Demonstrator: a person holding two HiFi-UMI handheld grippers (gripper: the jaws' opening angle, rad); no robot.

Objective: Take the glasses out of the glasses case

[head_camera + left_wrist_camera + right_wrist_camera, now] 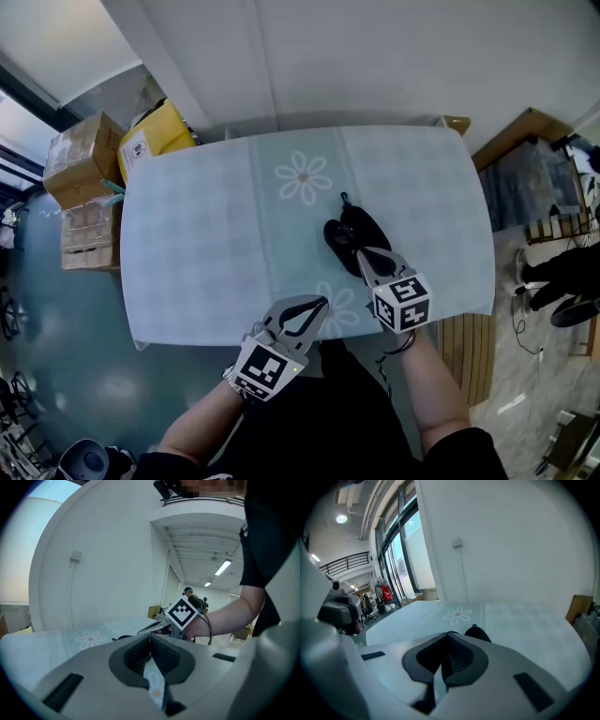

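A black glasses case (353,236) lies right of centre on the table (206,234), which has a pale flowered cloth. I see no glasses. My right gripper (361,251) is shut and empty, its tips over the case's near end. In the right gripper view the case (477,633) peeks out just beyond the closed jaws (449,633). My left gripper (324,301) is shut too and holds nothing, at the table's near edge, a short way left of the case. In the left gripper view, the left gripper (150,634) points toward the right gripper's marker cube (182,612) and a sliver of the case (123,638).
Cardboard boxes (80,159) and a yellow box (156,131) stand on the floor past the table's left end. Wooden furniture (525,141) and a person's legs (562,272) are at the right. A slatted wooden bench (466,347) is by the near right corner.
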